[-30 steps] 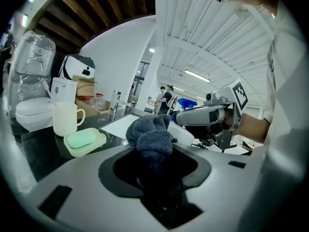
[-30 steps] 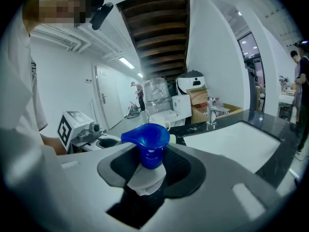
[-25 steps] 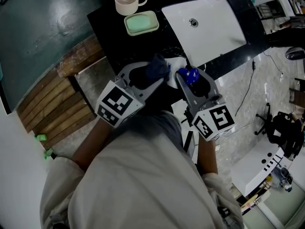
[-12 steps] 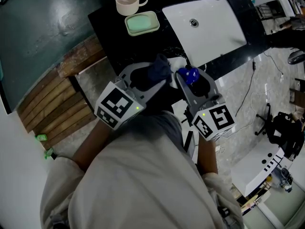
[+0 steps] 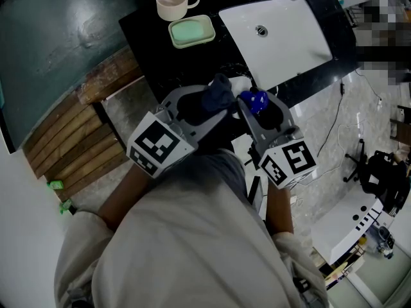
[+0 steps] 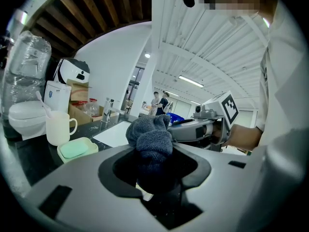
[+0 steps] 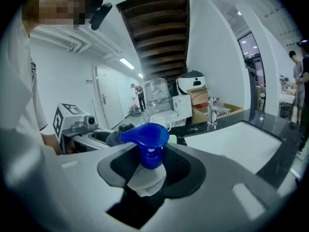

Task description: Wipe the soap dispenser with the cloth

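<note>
A: Between the jaws of the right gripper [image 7: 148, 170], that's the soap dispenser [image 7: 147, 141], yeah? Blue pump head, white body?

B: Yep, the jaws are clamped on the white body and the pump sticks up above them. Just to its left, the left gripper [image 6: 154, 170] is pinched tight on the cloth [image 6: 150, 139]. It's a dark grey wad bulging out past the tips, right beside the pump. Can't tell if they touch tbh.

A: And past the claws?

B: Black counter [image 5: 160, 50]. The white sink [image 5: 289, 43] is ahead of the right one. A green soap dish [image 5: 190, 31] and a cream mug [image 5: 172, 2] are farther out ahead of the left.
</note>
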`<state>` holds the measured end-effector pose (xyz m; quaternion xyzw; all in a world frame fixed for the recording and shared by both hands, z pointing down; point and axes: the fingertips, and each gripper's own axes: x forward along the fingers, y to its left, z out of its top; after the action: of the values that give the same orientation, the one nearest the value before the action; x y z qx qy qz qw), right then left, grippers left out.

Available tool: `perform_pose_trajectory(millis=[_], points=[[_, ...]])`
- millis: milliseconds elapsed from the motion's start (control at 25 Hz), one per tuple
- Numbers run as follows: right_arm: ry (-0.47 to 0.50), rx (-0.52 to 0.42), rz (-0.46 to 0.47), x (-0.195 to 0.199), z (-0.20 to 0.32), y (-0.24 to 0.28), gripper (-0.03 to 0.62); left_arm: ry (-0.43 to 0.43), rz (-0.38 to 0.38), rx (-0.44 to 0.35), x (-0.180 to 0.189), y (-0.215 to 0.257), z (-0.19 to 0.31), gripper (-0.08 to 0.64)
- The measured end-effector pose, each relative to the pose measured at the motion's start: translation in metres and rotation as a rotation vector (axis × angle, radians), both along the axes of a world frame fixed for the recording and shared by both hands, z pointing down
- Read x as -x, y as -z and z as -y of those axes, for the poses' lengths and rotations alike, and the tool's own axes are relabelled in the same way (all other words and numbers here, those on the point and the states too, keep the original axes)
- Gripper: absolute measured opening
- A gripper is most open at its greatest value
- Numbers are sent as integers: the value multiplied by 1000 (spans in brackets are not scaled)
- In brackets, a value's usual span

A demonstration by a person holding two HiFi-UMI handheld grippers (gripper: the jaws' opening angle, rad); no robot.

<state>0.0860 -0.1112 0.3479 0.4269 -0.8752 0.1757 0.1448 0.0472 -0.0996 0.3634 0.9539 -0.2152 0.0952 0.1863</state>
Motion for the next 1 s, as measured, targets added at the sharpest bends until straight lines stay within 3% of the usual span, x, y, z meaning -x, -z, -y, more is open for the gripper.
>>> perform_pose_trajectory(millis=[1000], points=[[17, -4, 0, 5, -1, 0, 140, 44, -132, 20, 3, 26, 37, 160]])
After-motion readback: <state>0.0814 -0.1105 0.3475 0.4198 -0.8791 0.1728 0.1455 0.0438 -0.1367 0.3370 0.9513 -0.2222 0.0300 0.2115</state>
